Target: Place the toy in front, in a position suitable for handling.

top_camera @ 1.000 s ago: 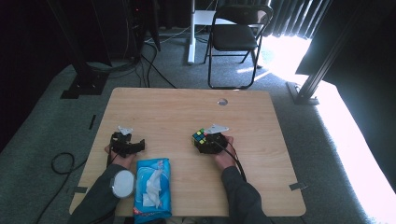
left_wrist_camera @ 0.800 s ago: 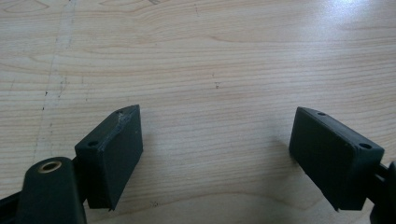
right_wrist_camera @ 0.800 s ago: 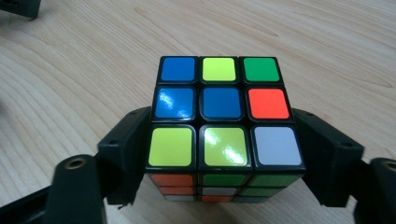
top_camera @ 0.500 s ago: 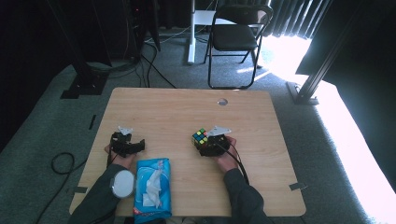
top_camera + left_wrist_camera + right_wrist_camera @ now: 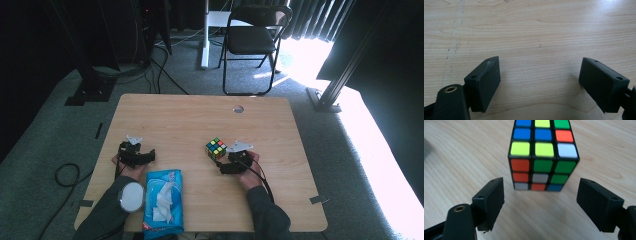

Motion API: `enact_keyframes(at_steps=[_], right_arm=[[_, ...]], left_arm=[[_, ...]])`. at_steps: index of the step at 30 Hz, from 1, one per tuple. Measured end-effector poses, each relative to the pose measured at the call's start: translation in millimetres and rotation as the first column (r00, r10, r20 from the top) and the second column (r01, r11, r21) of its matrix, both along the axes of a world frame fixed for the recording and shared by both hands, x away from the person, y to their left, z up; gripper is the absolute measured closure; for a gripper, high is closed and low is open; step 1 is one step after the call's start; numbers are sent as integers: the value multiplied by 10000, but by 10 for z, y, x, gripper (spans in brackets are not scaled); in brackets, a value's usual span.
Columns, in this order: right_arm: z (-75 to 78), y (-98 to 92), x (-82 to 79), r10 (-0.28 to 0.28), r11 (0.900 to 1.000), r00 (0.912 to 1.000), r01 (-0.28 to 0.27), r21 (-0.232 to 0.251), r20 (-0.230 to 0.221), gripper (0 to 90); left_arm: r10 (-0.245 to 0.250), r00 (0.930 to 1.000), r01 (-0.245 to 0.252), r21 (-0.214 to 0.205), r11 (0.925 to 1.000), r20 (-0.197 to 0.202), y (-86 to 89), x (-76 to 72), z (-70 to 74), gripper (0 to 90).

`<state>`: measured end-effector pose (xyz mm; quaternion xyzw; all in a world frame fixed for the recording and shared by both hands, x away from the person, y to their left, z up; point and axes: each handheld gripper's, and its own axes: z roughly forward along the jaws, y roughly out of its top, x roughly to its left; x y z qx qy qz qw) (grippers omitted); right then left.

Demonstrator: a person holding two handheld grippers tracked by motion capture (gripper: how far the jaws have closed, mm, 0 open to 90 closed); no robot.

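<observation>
A scrambled colour cube point(image 5: 216, 148) point(image 5: 543, 155) stands on the wooden table point(image 5: 190, 120), right of the middle. My right gripper point(image 5: 224, 161) point(image 5: 541, 183) is just behind it on the person's side. Its jaws have just been opening and stand open, with the cube a little beyond the fingertips and untouched. My left gripper point(image 5: 147, 156) point(image 5: 539, 61) rests near the table's left edge. Its jaws are wide open over bare wood, with nothing between them.
A blue pack of wipes point(image 5: 162, 200) lies at the front edge between the two forearms. A small round hole point(image 5: 238, 109) is in the table's far side. A folding chair point(image 5: 255, 35) and cables stand on the carpet beyond.
The right gripper's jaws have opened off the cube and the hand has drawn back toward the person, which leaves the cube standing on the table. The left gripper has kept still.
</observation>
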<state>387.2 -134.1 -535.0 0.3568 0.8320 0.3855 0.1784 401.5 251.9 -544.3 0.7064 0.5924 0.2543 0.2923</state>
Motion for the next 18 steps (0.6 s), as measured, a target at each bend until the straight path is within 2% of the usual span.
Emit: enact_keyframes(at_steps=[11, 14, 16, 18], right_arm=[[-49, -101, -61, 51, 10000, 9996, -49, 40, -275, 221], [-53, -93, -75, 214, 9998, 9990, -213, 30, -385, 220], [-67, -84, -84, 249, 9997, 9988, -251, -40, -417, 219], [-85, -81, -94, 301, 9995, 9986, -303, -42, -437, 220]], left_arm=[[150, 9999, -150, 8, 9999, 8, 1, -18, 2, 183], [319, 9995, -319, -15, 9995, 65, 7, -32, 3, 214], [300, 9995, -300, 17, 9995, -32, 9, -34, 13, 215], [198, 9997, -199, -147, 9997, -111, 16, -39, 39, 235]])
